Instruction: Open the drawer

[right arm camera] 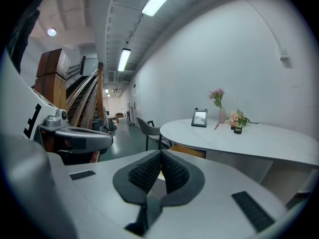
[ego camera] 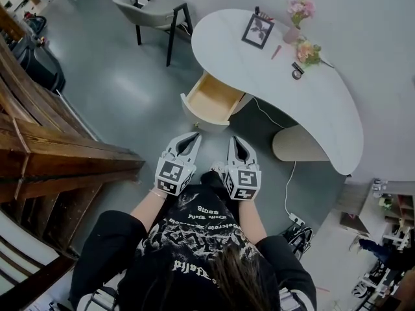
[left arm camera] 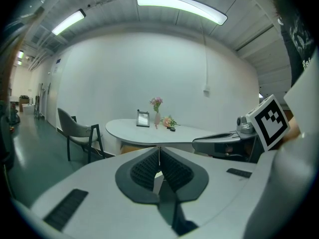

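Note:
The white curved desk (ego camera: 324, 102) has its light wooden drawer (ego camera: 211, 101) pulled out toward me, with nothing visible inside. My left gripper (ego camera: 196, 135) hovers just short of the drawer's front, shut with nothing between its pads. My right gripper (ego camera: 234, 139) hangs beside it, also shut and empty. In the left gripper view the left gripper (left arm camera: 159, 149) has its ribbed pads pressed together, and the drawer (left arm camera: 130, 149) shows as a tan strip under the desk. In the right gripper view the right gripper (right arm camera: 160, 154) is likewise shut, with the drawer (right arm camera: 189, 151) beyond it.
On the desk stand a picture frame (ego camera: 257, 30), a vase of pink flowers (ego camera: 300, 10), a small posy (ego camera: 308, 52) and a dark ring-shaped object (ego camera: 297, 72). A grey chair (ego camera: 155, 8) stands behind the desk's left end. A wooden staircase (ego camera: 58, 148) fills the left. A cable (ego camera: 287, 186) runs along the floor.

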Demonstrator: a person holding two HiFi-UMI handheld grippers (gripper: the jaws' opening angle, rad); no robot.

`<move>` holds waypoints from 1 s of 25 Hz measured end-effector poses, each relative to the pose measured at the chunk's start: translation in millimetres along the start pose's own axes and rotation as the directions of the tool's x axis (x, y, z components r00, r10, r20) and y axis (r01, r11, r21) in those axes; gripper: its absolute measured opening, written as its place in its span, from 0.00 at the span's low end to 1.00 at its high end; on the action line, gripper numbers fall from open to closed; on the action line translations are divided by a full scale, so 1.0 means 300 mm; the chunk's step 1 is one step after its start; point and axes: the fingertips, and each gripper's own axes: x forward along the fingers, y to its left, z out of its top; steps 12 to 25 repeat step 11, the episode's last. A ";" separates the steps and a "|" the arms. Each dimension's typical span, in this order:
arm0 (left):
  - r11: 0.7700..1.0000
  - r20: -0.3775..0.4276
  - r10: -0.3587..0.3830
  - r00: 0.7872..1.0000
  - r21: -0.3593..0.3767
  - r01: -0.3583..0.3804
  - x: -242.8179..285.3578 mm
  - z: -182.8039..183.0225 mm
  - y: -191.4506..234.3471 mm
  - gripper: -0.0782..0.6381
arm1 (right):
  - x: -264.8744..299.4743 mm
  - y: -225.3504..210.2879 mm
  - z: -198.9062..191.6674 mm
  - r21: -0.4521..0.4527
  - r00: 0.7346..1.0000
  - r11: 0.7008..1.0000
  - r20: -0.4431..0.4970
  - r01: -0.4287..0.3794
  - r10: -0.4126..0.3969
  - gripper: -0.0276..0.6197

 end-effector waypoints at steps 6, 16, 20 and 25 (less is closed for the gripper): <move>1.000 0.001 0.011 1.000 0.001 -0.011 -0.004 -0.005 -0.005 0.15 | -0.012 -0.004 -0.004 -0.014 1.000 1.000 0.000 0.002 -0.002 0.08; 1.000 0.011 0.021 1.000 -0.013 -0.021 -0.021 -0.013 0.000 0.14 | -0.021 0.011 -0.003 -0.019 1.000 1.000 0.015 0.004 -0.004 0.08; 1.000 0.011 0.021 1.000 -0.013 -0.021 -0.021 -0.013 0.000 0.14 | -0.021 0.011 -0.003 -0.019 1.000 1.000 0.015 0.004 -0.004 0.08; 1.000 0.011 0.021 1.000 -0.013 -0.021 -0.021 -0.013 0.000 0.14 | -0.021 0.011 -0.003 -0.019 1.000 1.000 0.015 0.004 -0.004 0.08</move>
